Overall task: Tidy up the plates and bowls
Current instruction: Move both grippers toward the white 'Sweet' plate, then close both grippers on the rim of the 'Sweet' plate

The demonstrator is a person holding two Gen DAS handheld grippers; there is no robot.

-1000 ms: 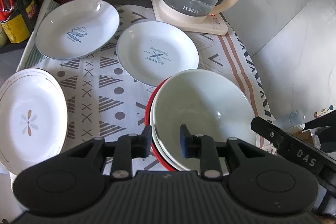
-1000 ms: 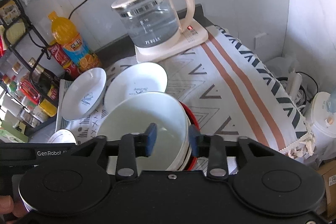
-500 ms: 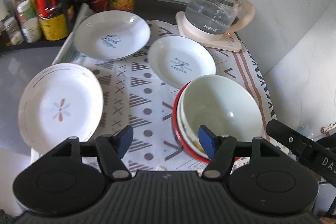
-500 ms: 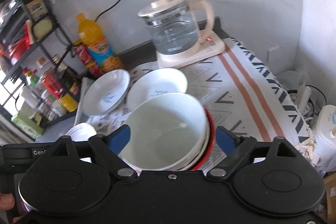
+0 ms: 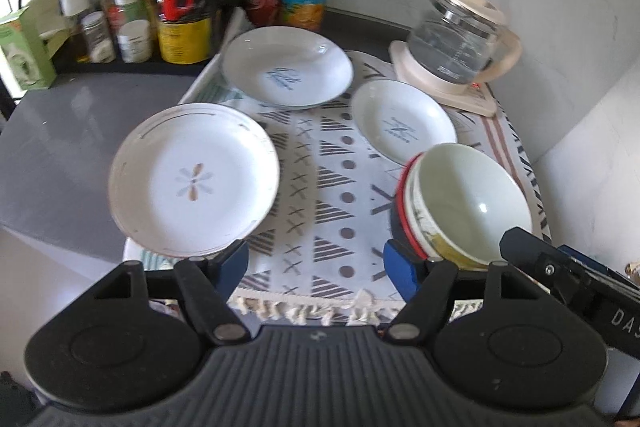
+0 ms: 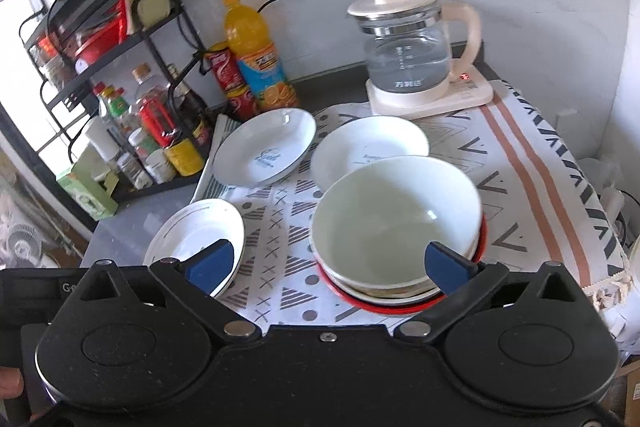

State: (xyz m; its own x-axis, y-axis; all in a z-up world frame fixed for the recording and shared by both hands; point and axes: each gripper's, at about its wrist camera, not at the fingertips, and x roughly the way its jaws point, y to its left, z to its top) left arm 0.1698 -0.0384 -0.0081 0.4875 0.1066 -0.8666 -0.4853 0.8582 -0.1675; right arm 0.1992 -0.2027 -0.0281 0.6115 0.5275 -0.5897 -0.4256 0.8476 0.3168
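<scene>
Both grippers empty, jaws spread, nothing between the pads. Left gripper [image 5: 316, 265] has just been opening; right gripper [image 6: 328, 265] likewise, now very wide.

Stack of bowls [image 6: 396, 223] sits just ahead of the right gripper and ahead-right of the left one, white bowl on top, red-rimmed one at the bottom, on the patterned cloth [image 5: 320, 187]. Flower plate [image 5: 194, 179] lies ahead-left of the left gripper, overhanging the cloth's edge. Two printed plates further out: the larger [image 5: 288, 71] beyond the flower plate, the smaller [image 5: 404, 121] just behind the bowls, near the kettle [image 6: 408, 55].

Handling, my judgement: glazed ceramic, stiff, slick, chippable, moderately heavy. Plates lie flat, so take one by the raised rim, one pad over and one under; the overhanging flower plate offers that most readily.

Against a second ago: both grippers were nearly shut close over the bowls' rim; now both stand back, more of the counter shows, and the stack rests alone.
</scene>
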